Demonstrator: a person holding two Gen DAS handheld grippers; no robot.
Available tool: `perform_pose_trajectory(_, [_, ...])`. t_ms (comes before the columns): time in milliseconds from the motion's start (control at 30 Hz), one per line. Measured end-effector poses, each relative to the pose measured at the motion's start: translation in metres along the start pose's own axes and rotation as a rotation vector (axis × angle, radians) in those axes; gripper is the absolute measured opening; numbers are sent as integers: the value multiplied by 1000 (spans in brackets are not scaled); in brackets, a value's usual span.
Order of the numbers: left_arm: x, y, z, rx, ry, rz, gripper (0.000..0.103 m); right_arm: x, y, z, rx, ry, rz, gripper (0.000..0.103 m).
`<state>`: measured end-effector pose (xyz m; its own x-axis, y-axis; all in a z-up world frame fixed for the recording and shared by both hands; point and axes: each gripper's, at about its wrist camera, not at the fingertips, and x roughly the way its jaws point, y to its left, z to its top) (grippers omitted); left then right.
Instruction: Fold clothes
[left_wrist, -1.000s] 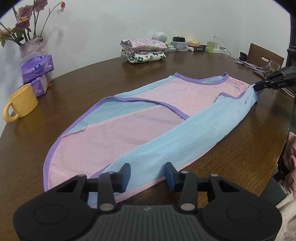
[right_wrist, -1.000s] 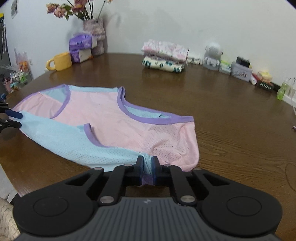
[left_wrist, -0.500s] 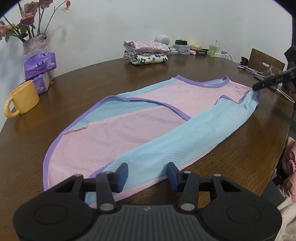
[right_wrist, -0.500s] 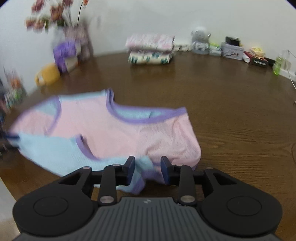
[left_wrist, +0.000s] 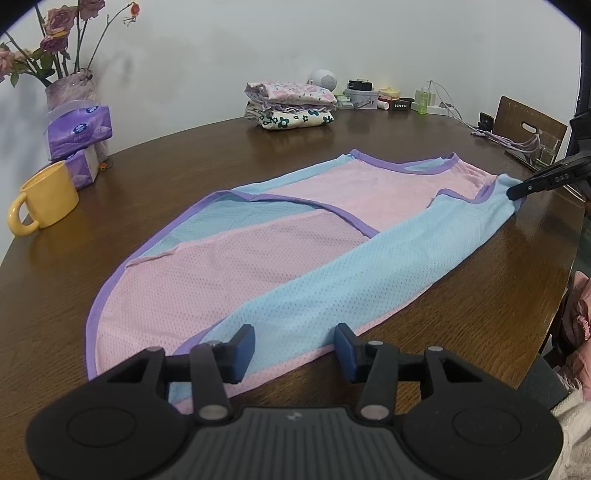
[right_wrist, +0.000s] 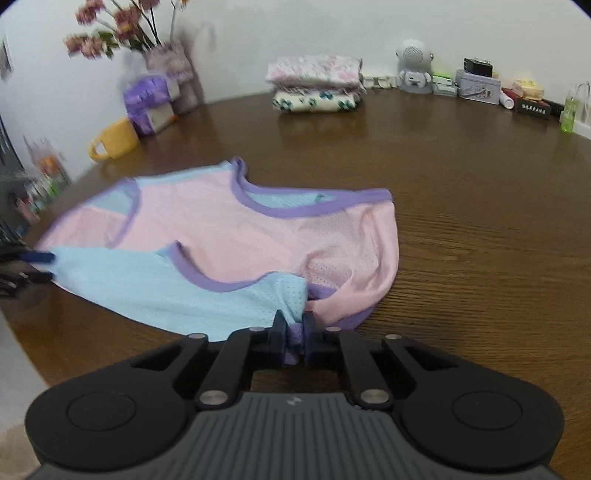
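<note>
The left gripper (left_wrist: 294, 347) points down at a slant, jaws apart, nothing pinched. The right gripper (right_wrist: 294, 332), also slanting down, is clamped on the garment (right_wrist: 236, 236).

Brown wooden table (left_wrist: 166, 155). On it: pink-and-blue mesh vest (left_wrist: 295, 258) spread flat, yellow mug (left_wrist: 46, 201), tissue packs (left_wrist: 79, 127), folded clothes stack (left_wrist: 291, 105).

Vest (left_wrist: 280, 258) on table (left_wrist: 184, 155), mug (left_wrist: 46, 199) left, folded clothes (left_wrist: 291, 105) behind
</note>
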<state>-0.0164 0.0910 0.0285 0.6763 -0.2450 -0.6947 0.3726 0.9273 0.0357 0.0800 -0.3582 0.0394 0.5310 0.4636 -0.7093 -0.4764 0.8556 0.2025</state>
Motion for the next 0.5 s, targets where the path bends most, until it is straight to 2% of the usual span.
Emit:
perform_pose_trajectory(167, [0, 1, -1, -1, -2, 0, 47, -21, 12, -7, -58, -28, 17, 8])
perform_pose_trajectory(300, [1, 1, 0, 0, -2, 0, 47, -26, 5, -6, -1, -36, 125, 8])
perform_pose_trajectory(400, [0, 1, 0, 0, 0, 0, 47, -22, -14, 8, 94, -25, 185, 8])
perform_pose_trajectory(500, [-1, 1, -1, 1, 0, -1, 48, -9, -41, 13, 253, -13, 180, 8])
